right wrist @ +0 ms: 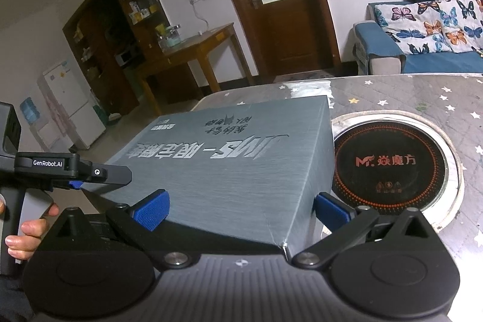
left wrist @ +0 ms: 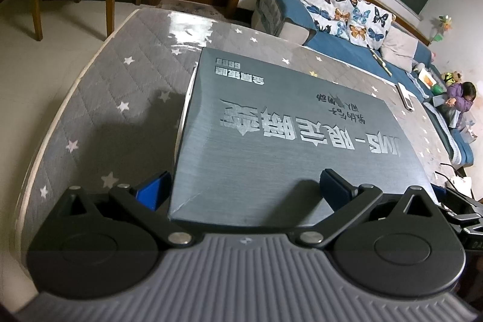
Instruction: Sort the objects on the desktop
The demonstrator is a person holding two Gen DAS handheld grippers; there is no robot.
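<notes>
— Left wrist view first: why is the grey box sitting where it is?

— It lies flat on the star-patterned tabletop, printed lid up, its near edge right between the fingers of the left gripper. My guess is that it is too broad for one tool, so the person comes at it from two sides.

— And is the left gripper actually holding it?

— I would not say so. The jaws stand wide apart, one blue pad off the box's left corner and the other above the lid near the right. They bracket the near edge without visibly pinching it.

— The right side?

— Much the same. The right gripper is spread wide at a near corner of the box, one pad on the lid side, one on the side wall next to the round black cooktop set into the table. Whether the pads press the cardboard, I cannot tell (the fisheye flattens the gap).

— How are the hands posed?

— From the right wrist view, the left gripper comes in low and level at the box's left edge, with the person's fingers curled round its handle. Both tools point forward along the lid, tilted slightly down.

— So the box is not lifted?

— It appears to rest on the table, partly beside the cooktop.
</notes>
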